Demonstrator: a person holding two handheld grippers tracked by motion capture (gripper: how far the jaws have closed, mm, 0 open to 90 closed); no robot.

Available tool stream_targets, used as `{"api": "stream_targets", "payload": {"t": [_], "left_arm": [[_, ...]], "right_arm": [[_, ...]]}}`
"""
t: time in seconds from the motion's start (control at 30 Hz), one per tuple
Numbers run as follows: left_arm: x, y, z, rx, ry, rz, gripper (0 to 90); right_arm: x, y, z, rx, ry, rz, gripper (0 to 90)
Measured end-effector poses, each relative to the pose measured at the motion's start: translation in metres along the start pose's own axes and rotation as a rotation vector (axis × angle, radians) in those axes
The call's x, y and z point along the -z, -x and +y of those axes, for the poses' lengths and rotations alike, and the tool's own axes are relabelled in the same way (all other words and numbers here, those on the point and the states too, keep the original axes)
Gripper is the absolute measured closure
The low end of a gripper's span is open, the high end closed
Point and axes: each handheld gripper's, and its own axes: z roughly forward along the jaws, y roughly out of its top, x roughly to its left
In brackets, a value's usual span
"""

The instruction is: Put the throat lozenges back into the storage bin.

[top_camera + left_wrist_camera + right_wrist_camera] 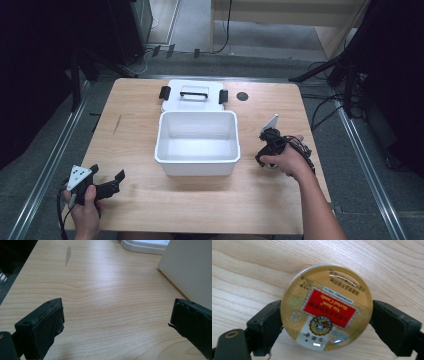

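Right tongs (327, 320) clench a round gold tin with a red label (327, 306) mid-frame above the wooden surface (249, 270); left tongs (116, 322), lower left, gape released.

In the high view the person's right hand (287, 162) covers the right gripper (266, 150), so what sits between its fingertips is hidden there, and both forearms are cut off by the bottom edge. In the right gripper view the small print on the round gold tin (327, 307) between the pads is blurred and unreadable, and each jaw runs off the lower edge. Beyond the left gripper (116, 320), the white box (190, 272) and the lid (145, 246) are cropped by the frame.
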Motion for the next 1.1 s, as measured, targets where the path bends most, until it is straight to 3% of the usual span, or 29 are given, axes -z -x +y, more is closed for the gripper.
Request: {"api": "stream_targets", "payload": {"t": [0.1,0.3,0.47,1.1], "left_arm": [[0.0,0.0,0.0,0.002,0.0,-0.001,0.0],[0.0,0.0,0.0,0.005,0.001,-0.002,0.0],[0.0,0.0,0.0,0.004,0.0,0.0,0.0],[0.0,-0.001,0.0,0.006,-0.001,-0.004,0.0]], "right_arm": [[0.0,0.001,0.001,-0.006,0.005,0.007,20.2],[0.006,0.002,-0.001,0.014,0.035,0.04,20.9],[0.014,0.003,-0.002,0.025,0.052,0.041,20.8],[0.073,-0.011,0.004,0.115,0.122,0.052,20.9]]}}
